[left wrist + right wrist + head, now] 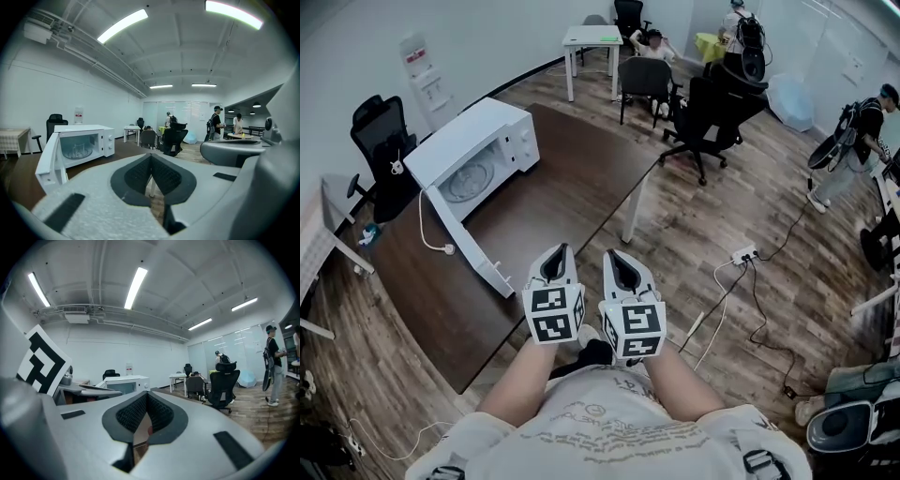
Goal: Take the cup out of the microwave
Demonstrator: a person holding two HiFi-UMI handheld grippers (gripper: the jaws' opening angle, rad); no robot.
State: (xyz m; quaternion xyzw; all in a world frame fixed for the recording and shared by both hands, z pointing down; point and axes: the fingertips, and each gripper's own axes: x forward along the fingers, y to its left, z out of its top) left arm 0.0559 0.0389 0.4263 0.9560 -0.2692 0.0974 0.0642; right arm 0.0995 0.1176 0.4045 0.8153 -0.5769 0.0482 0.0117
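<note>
A white microwave (pixel 502 127) stands at the far left of a dark brown table (pixel 572 202) with its door (pixel 469 239) swung wide open. Inside, on the round turntable, I make out a clear glass cup (pixel 77 150); in the head view it is hard to tell apart from the turntable. My left gripper (pixel 555 259) and right gripper (pixel 623 261) sit side by side close to my body, over the table's near corner and well short of the microwave. Both are shut with nothing between the jaws, as the left gripper (pixel 151 157) and right gripper (pixel 146 394) show in their own views.
A white power cord with its plug (pixel 445 248) lies on the table beside the door. Black office chairs (pixel 712 108) stand beyond the table, another (pixel 380 141) behind the microwave. A power strip (pixel 742 254) and cables lie on the wood floor at right. People are at the back of the room.
</note>
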